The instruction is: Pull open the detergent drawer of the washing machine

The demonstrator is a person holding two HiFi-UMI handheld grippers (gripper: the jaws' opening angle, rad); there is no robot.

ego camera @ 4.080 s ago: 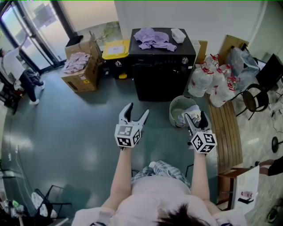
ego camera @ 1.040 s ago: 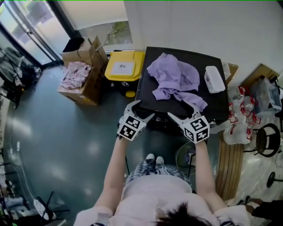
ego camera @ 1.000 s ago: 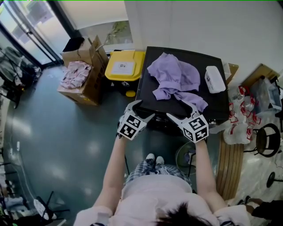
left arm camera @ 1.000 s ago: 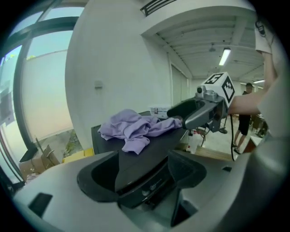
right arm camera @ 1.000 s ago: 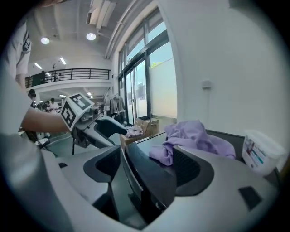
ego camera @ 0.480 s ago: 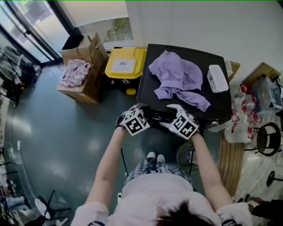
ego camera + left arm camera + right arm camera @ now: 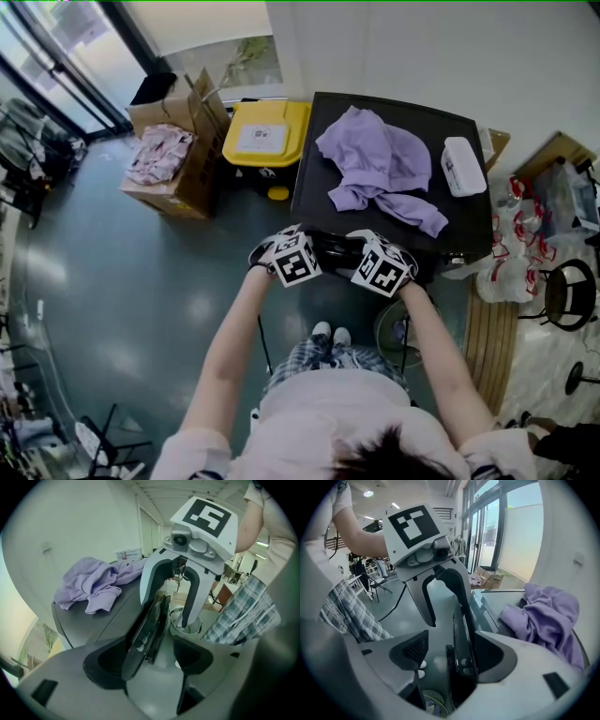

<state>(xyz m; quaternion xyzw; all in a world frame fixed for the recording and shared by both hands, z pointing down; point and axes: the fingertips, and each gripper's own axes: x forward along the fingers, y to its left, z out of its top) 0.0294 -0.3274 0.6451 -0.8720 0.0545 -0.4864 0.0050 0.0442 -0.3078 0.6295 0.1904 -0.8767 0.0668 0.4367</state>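
Topping 1 washing machine [image 7: 461,223] are 1 purple garment [image 7: 380,164] and 1 box [image 7: 463,167].

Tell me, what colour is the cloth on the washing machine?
Lilac cloth; head view shows it best.

No print is legible. The white label [image 7: 255,140] on the yellow bin [image 7: 284,124], at 11 o'clock, is too small to read; so is the paper sign [image 7: 127,554] at 12 o'clock in the left gripper view.
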